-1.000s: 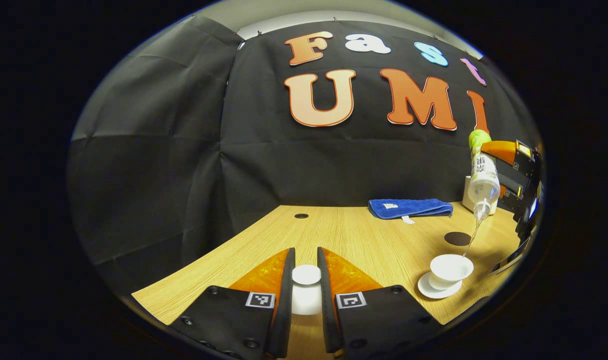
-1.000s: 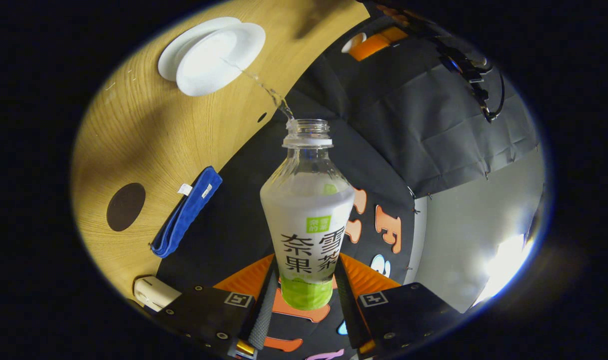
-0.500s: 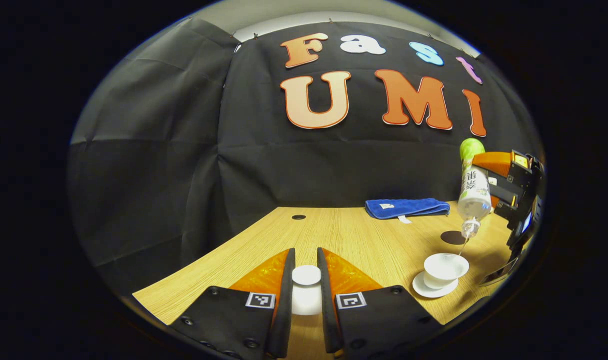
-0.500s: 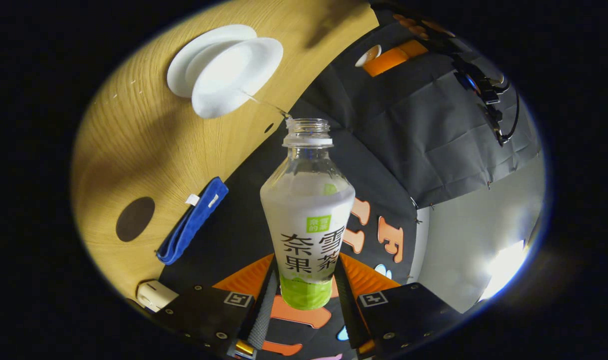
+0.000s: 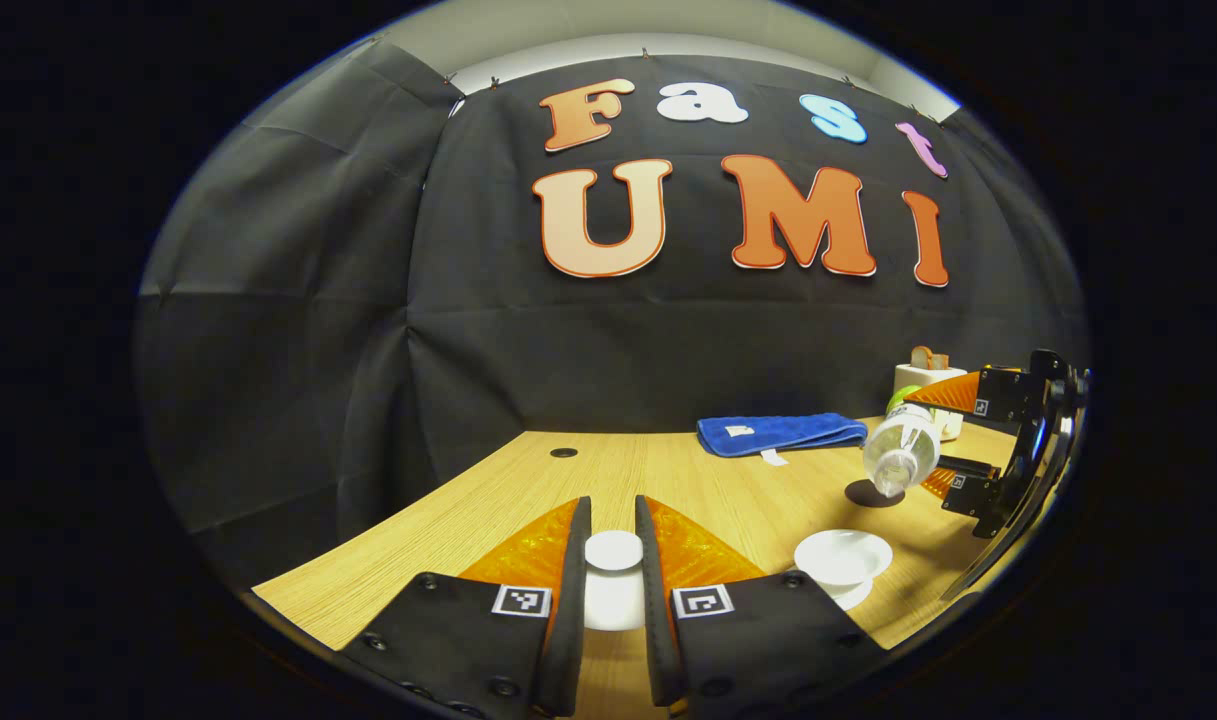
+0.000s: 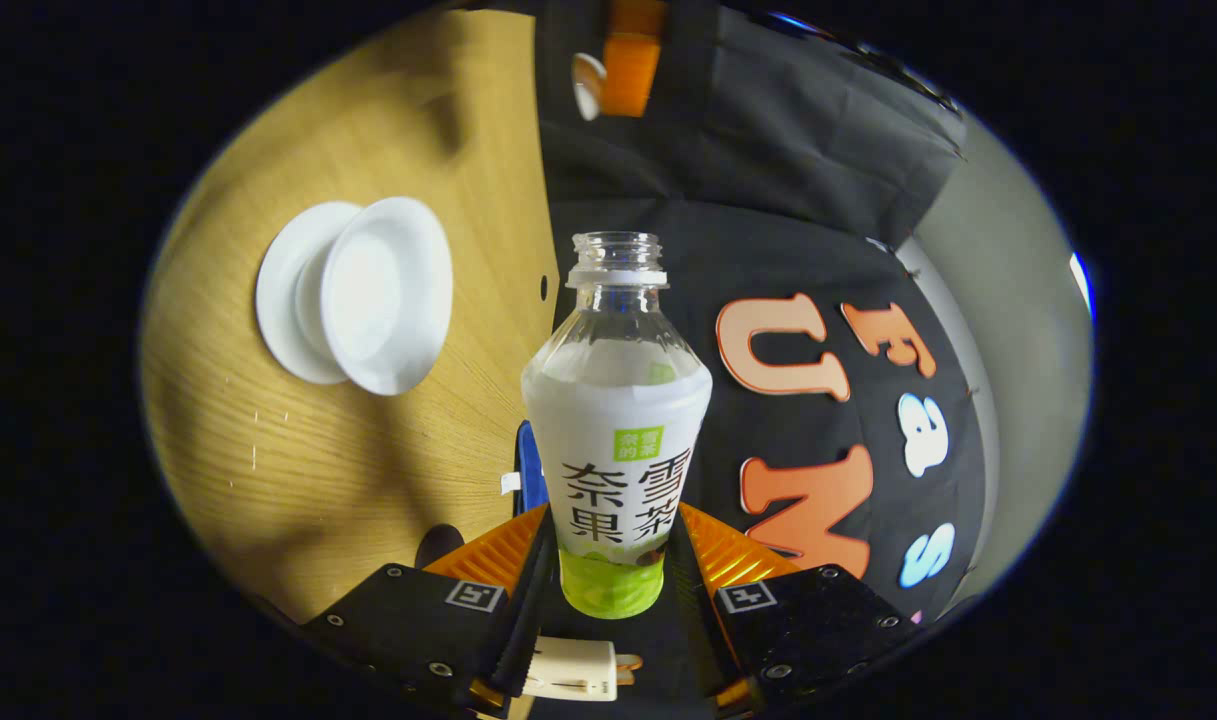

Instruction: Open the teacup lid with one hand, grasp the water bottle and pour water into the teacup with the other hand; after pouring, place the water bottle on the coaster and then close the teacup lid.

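The white teacup lid [image 5: 613,552] is pinched by its knob in my left gripper [image 5: 613,508], which is shut on it low over the near table edge. The open white teacup [image 5: 843,556] stands on its saucer [image 6: 286,290] to the right. Beyond it my right gripper [image 5: 933,440] is shut on the uncapped water bottle [image 5: 900,452], which lies almost level with its mouth toward the cup. In the right gripper view the bottle [image 6: 616,420] stands between the fingers of that gripper [image 6: 613,515], beside the teacup [image 6: 383,295]. No water runs from it. The dark round coaster [image 5: 871,494] lies under the bottle.
A folded blue towel [image 5: 778,433] lies at the back of the wooden table [image 5: 688,480]. A small white box [image 5: 923,377] stands at the back right, behind the right gripper. A cable hole [image 5: 563,452] sits near the back left edge.
The bottle has swung from a steep pour back to almost level and dropped lower, away from the cup. The water stream has stopped. My left gripper keeps the lid in place.
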Demonstrator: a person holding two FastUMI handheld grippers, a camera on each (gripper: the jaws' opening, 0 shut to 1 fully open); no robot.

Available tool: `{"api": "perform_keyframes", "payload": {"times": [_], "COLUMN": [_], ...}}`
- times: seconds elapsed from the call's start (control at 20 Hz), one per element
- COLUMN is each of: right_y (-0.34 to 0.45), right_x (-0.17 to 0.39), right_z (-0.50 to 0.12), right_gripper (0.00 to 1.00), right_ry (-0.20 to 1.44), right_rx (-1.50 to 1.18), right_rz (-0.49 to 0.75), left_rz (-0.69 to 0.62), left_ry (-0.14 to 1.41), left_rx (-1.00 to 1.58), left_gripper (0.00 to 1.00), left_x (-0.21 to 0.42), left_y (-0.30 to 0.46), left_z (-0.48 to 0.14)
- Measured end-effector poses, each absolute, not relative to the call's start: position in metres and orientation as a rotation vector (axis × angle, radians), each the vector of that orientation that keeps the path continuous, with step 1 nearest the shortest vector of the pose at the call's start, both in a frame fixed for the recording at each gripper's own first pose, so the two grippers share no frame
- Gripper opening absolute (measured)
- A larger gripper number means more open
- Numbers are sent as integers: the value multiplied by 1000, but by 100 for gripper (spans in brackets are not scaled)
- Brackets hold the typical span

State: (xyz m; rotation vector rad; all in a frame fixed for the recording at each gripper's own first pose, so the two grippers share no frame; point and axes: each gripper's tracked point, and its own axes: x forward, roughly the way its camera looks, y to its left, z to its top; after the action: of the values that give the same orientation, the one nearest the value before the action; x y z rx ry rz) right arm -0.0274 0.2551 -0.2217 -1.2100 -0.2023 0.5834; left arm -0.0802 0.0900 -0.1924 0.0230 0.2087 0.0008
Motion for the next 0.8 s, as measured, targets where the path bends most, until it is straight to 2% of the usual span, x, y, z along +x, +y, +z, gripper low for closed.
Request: {"api": "perform_keyframes", "payload": {"times": [0.45,0.8], "right_y": [196,169], "right_x": [39,72], "right_z": [-186,-185], "right_gripper": [64,64], "right_ry": [30,161], "right_rx": [-645,-212], "right_rz": [448,425], "left_rz": [-90,-150], "left_ry": [148,110], "left_rx": [17,-16], "left_gripper": [30,30], "left_x": [-70,-65], "left_y": [37,-3], "left_z": [-170,-156]}}
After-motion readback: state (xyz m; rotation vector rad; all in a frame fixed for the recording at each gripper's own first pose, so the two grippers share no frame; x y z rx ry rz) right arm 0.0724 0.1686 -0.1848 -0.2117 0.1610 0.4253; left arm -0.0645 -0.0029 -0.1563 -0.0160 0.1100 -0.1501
